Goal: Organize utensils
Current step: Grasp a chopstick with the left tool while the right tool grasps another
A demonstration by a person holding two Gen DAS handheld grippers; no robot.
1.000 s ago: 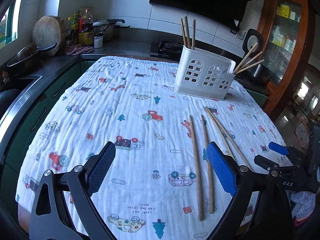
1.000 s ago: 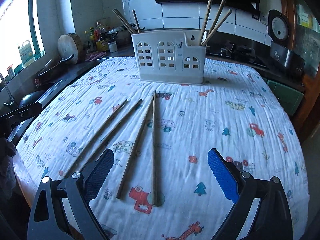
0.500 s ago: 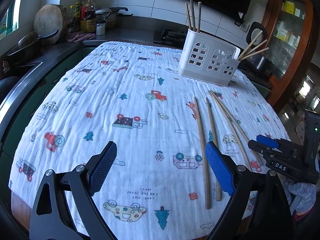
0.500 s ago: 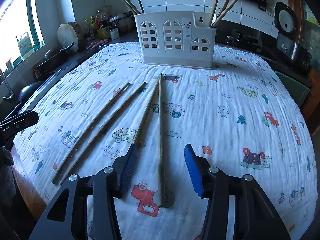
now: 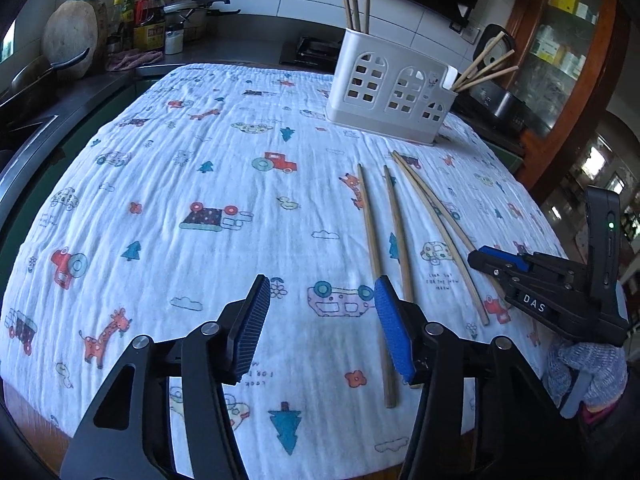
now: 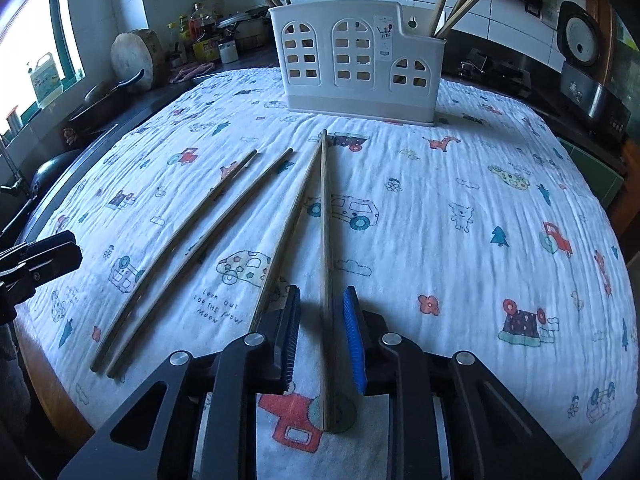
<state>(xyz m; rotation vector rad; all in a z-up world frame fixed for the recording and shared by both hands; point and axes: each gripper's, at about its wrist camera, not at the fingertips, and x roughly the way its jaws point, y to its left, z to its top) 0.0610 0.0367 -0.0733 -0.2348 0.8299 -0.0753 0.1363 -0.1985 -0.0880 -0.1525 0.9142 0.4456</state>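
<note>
Several wooden chopsticks (image 5: pixel 400 224) lie on the patterned tablecloth (image 5: pixel 200 184). A white utensil holder (image 5: pixel 390 94) at the far side has chopsticks upright in both ends; it also shows in the right wrist view (image 6: pixel 358 62). My right gripper (image 6: pixel 322 300) is low over the cloth, its jaws narrowed around the rightmost chopstick (image 6: pixel 325 220), with small gaps on both sides. My left gripper (image 5: pixel 320 300) is open and empty above the near cloth, left of the chopsticks. The right gripper also shows in the left wrist view (image 5: pixel 476 260).
A dark counter on the left holds a wooden board (image 5: pixel 72 42), bottles (image 5: pixel 148 24) and a pan (image 6: pixel 108 96). A rice cooker (image 6: pixel 580 40) and a wooden cabinet (image 5: pixel 560 40) stand on the right. The table's near edge is just below the grippers.
My right gripper has moved forward and down over the rightmost chopstick and its jaws have narrowed around it. My left gripper has narrowed somewhat and moved a little forward.
</note>
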